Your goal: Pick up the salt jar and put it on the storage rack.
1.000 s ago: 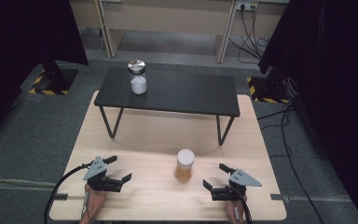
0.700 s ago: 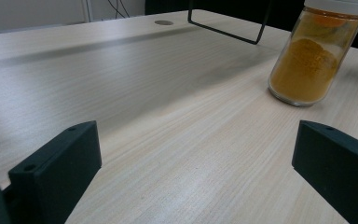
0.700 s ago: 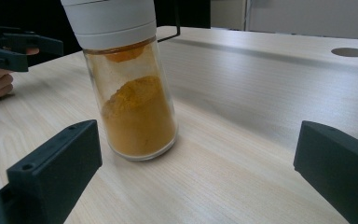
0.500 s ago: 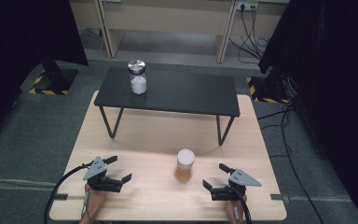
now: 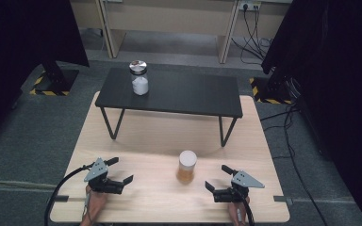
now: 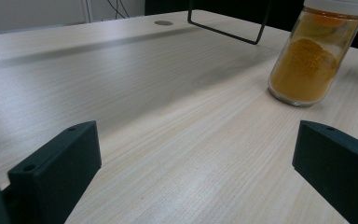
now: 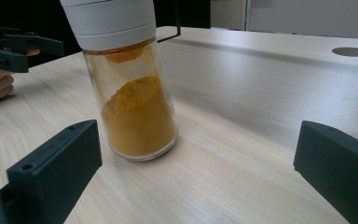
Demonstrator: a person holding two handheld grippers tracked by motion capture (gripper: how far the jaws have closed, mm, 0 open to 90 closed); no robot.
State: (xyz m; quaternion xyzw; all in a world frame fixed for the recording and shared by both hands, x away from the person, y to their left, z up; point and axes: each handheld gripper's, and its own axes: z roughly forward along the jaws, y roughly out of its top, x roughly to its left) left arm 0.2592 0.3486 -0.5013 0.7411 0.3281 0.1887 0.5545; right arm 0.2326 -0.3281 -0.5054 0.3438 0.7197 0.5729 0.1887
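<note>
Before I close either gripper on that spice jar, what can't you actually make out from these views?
- Spice jar: its top is cut off by the upper edge in both gripper views.
- Far jar on the black shelf: too small in the high view to identify its white contents.
- Left gripper, right gripper: both open; jaw tips cut by frame edges in their own views.

- Pale wood-grain table (image 5: 136,136), smooth with a soft sheen.
- Clear, glossy glass spice jar (image 7: 137,114) holds matt orange powder; its cap (white plastic) looks smooth.
- Matt black plastic jaws on the left gripper (image 5: 120,170) and right gripper (image 5: 218,178).
- Matt black shelf (image 5: 188,94) on thin metal legs.
- Far jar (image 5: 139,78), shiny metal lid.
</note>
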